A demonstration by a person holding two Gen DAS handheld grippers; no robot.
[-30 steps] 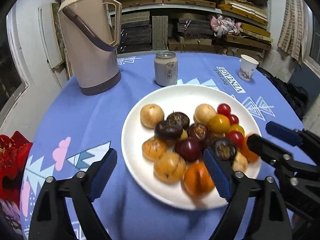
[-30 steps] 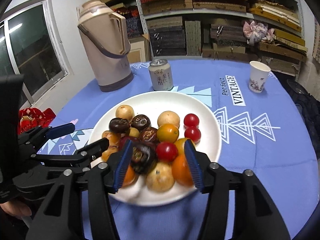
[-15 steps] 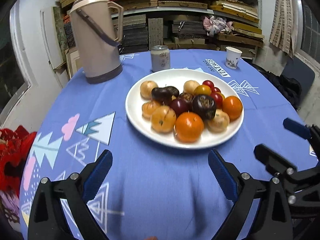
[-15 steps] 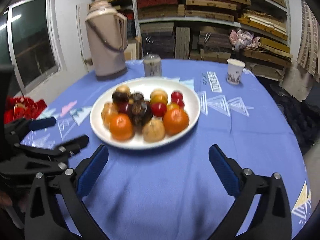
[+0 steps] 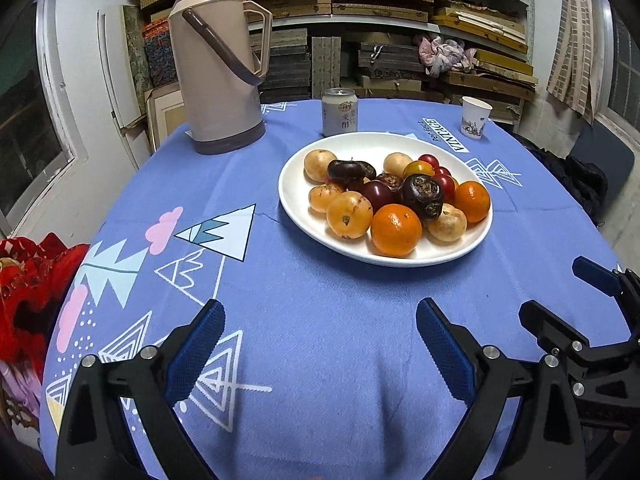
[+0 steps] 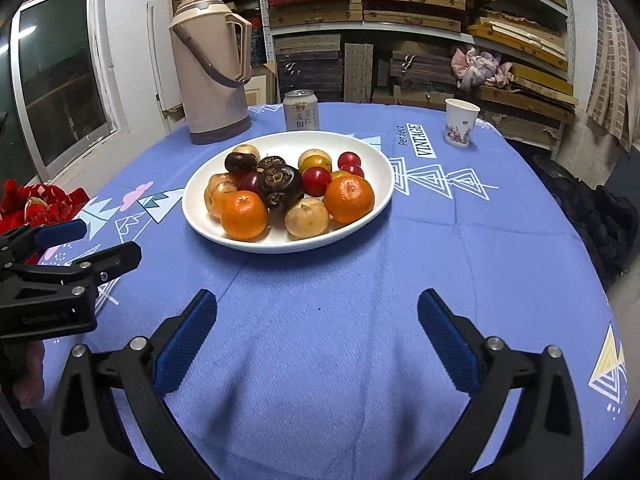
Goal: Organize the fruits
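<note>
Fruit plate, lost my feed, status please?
Left gripper and right gripper open, empty, short of the plate. Fruit all piled on it. Nothing in the way.

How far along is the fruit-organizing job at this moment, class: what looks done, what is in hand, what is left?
Done: all the visible fruit sits piled on the white plate, none loose on the tablecloth. In hand: nothing; the left gripper and right gripper are both open and empty, short of the plate. Left: possibly nothing, though oranges, cherry tomatoes and dark fruits lie mixed, not grouped by kind.
</note>
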